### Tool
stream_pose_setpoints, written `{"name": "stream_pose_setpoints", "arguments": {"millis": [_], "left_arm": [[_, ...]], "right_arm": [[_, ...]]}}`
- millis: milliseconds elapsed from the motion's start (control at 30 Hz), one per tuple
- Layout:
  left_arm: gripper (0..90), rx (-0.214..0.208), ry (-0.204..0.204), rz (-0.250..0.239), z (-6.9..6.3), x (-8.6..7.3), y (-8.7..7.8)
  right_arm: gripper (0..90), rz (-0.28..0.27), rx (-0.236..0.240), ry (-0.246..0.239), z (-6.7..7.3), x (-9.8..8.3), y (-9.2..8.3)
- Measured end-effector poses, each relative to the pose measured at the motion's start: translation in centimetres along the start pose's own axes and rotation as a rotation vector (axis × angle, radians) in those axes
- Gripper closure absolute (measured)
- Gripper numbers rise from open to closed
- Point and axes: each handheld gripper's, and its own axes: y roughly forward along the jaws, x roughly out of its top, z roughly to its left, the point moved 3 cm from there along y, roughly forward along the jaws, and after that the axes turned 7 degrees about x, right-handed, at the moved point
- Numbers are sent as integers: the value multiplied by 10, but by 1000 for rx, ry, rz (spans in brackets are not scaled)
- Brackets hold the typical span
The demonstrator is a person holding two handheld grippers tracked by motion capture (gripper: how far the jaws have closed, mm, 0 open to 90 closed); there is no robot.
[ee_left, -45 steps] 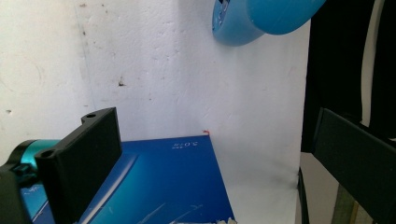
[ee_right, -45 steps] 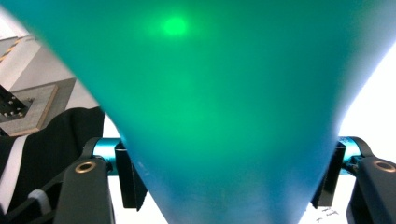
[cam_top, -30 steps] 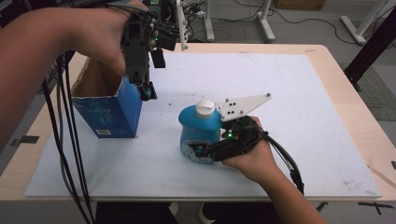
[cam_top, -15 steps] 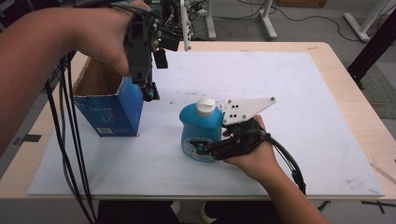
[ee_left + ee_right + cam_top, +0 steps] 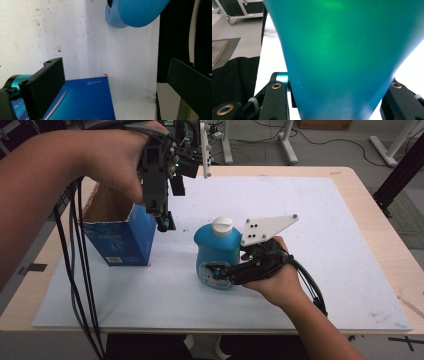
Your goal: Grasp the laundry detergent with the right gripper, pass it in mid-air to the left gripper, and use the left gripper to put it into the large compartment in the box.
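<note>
A blue bottle with a white cap stands upright on the white board. My right gripper comes in level from the right, shut on the bottle's lower body. In the right gripper view the bottle sits between the two jaws of the right gripper. An open-topped blue box stands to the left. My left gripper points down at the box's right edge. In the left gripper view the left gripper is open above the box's side, and the bottle shows at the top.
The white board covers most of the wooden table, with free room at the right and front. Black cables hang from my left hand down past the table's left front. Stands and cables sit on the floor beyond the table.
The right gripper's jaws have drawn in against the bottle's lower body. The bottle, the box and the left gripper stay where they were.
</note>
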Motion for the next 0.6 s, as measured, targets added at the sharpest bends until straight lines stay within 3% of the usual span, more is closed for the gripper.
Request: {"name": "stream_pose_setpoints", "arguments": {"millis": [300,600], "left_arm": [[17,-17,32,-22,-13,19,-10],[17,-17,32,-29,-18,29,-14]], "right_arm": [[469,25,53,3,-6,31,-3],[469,18,79,-13,-8,56,-2]]}}
